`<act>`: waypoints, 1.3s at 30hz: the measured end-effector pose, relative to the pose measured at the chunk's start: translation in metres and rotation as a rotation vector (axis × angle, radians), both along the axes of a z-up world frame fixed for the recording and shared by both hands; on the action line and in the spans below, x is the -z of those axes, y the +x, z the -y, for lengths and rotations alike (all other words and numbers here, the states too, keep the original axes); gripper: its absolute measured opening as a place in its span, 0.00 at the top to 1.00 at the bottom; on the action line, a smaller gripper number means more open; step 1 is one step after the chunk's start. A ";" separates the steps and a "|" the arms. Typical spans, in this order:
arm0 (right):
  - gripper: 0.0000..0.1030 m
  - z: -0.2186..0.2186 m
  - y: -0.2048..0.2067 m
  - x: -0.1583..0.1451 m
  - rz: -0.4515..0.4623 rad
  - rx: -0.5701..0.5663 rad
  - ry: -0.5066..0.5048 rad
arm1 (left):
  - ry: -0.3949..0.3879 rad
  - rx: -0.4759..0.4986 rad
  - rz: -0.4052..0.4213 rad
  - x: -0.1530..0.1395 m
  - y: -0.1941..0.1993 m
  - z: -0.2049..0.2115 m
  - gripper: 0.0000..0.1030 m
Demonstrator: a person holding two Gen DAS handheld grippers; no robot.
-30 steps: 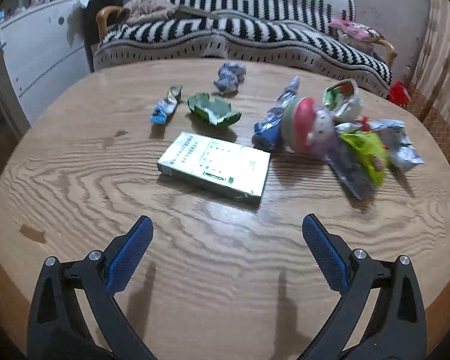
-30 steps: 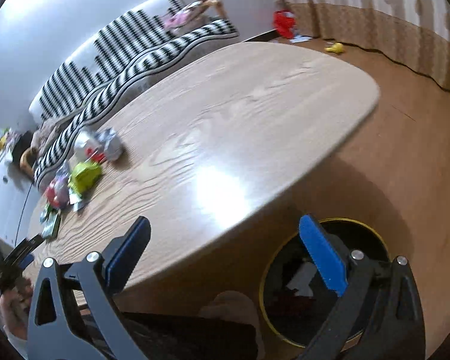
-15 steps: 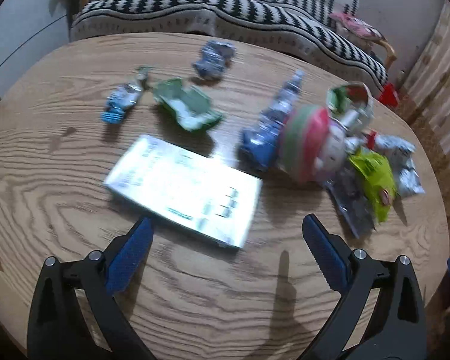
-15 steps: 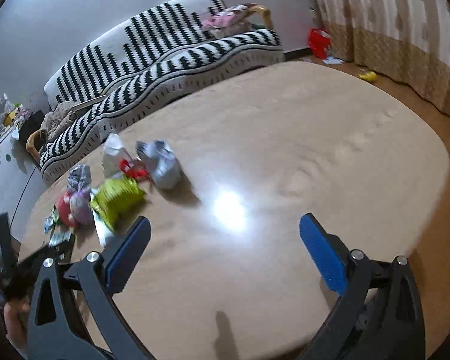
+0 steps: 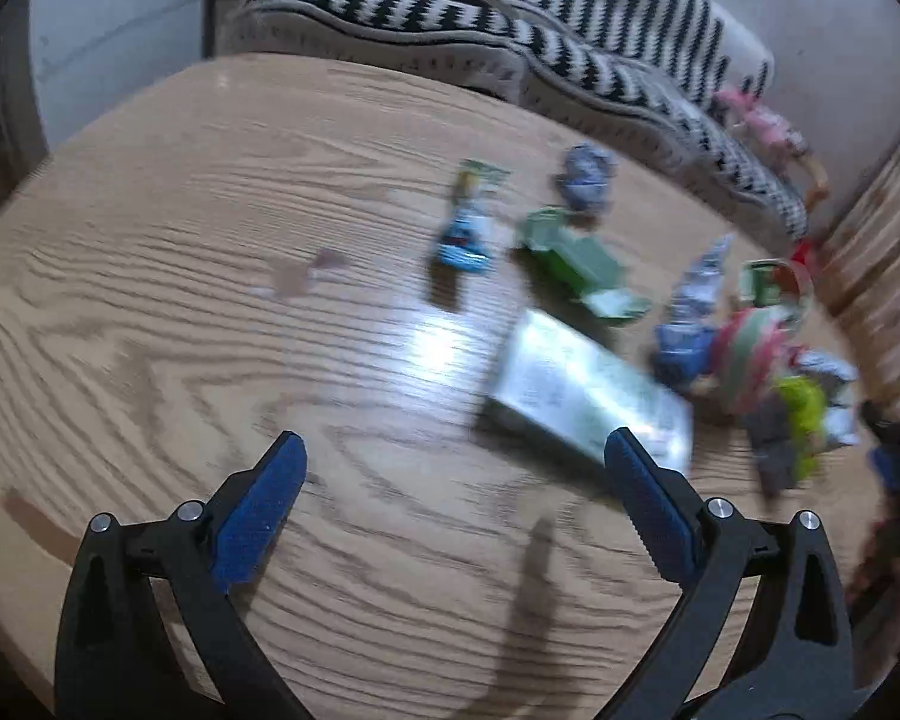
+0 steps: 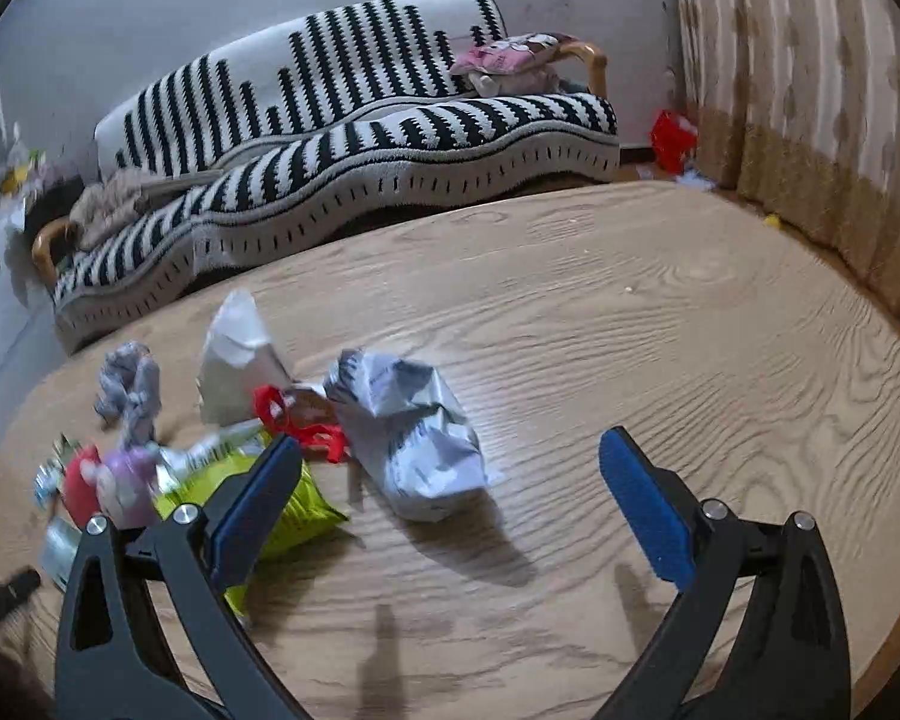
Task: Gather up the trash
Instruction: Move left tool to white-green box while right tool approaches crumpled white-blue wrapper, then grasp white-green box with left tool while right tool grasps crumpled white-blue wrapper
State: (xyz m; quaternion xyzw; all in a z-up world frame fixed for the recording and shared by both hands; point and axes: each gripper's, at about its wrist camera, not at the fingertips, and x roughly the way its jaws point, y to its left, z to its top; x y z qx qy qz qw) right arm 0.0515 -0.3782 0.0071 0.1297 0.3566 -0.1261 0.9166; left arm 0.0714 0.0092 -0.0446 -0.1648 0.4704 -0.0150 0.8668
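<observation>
1. The left gripper (image 5: 453,450) hangs over the table (image 5: 180,300), jaws spread wide and holding nothing.
2. A flat box (image 5: 582,390) lies just ahead of its right jaw; a green carton (image 5: 576,258) and a blue wrapper (image 5: 465,228) lie farther ahead.
3. The right gripper (image 6: 450,447) is likewise spread and empty.
4. A crumpled white bag (image 6: 411,432) lies between its jaws, slightly ahead; a green packet (image 6: 288,498) sits behind its left jaw.
5. A striped sofa (image 6: 360,138) stands beyond the table.
</observation>
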 end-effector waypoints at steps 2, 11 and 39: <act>0.07 -0.001 0.000 -0.001 0.014 -0.001 0.005 | 0.030 0.049 -0.002 -0.002 0.001 0.021 0.06; 0.07 0.008 0.016 0.012 -0.040 -0.033 -0.007 | 0.177 0.115 -0.020 0.006 0.008 0.085 0.06; 0.07 0.001 0.044 0.037 -0.138 -0.127 -0.020 | 0.208 -0.032 -0.014 0.006 0.004 -0.001 0.06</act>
